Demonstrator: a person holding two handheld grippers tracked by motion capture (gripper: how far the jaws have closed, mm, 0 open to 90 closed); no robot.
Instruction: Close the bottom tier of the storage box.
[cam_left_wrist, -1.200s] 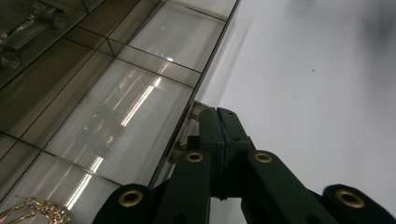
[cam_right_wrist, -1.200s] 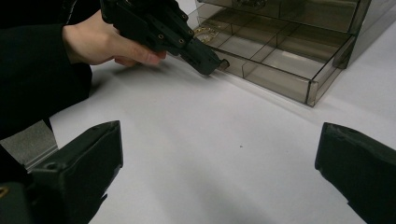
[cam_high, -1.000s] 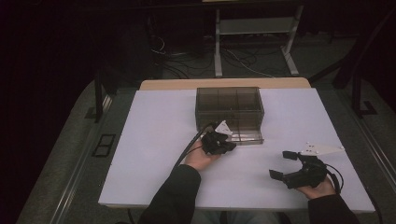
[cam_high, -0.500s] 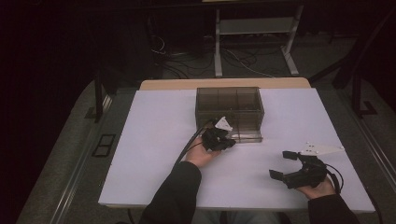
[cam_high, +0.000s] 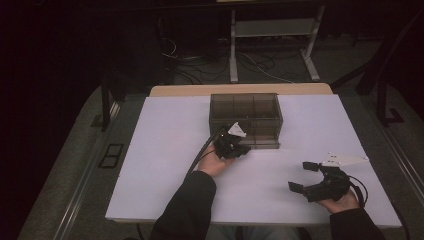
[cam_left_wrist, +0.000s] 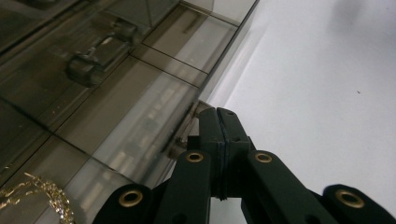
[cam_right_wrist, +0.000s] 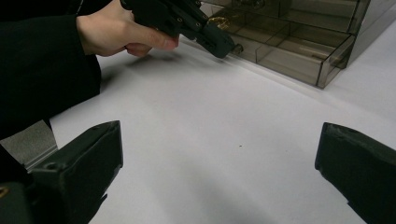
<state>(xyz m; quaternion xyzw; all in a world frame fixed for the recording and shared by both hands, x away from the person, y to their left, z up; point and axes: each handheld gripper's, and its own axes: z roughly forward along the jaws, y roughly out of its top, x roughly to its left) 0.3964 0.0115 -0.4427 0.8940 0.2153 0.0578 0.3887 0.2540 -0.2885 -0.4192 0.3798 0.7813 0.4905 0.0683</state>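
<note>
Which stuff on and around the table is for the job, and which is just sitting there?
For the job:
- smoky clear drawer box
- left gripper, jaws shut at the box's bottom drawer front
- gold chain inside a drawer

Just there:
- right gripper, open over bare table
- metal stand
- floor cables

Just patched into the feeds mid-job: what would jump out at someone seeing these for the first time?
First, the smoky transparent drawer box at the middle of the white table, toward its far edge, with a gold chain visible through its panels in the left gripper view. Next, the left gripper, jaws shut, its tips at the box's lower front by a small handle. The right gripper rests wide open on the table's near right, apart from the box.
</note>
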